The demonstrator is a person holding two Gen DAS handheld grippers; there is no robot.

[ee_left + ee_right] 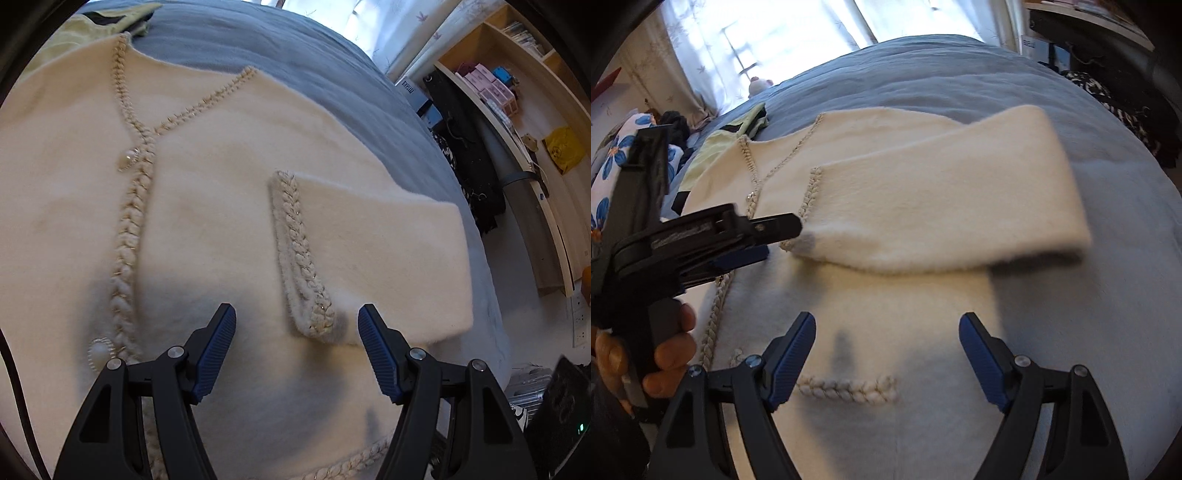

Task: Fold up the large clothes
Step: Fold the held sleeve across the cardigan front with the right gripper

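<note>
Between both spread hand-held grippers [297, 321] lies the cream cardigan's [221, 206] seemingly untouched sleeve [369, 251].

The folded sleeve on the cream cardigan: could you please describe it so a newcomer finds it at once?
On the blue-grey bedspread lies a fluffy cream knitted cardigan. Its folded sleeve lies across the front, the only loose flap, ending in a braided cuff.
</note>
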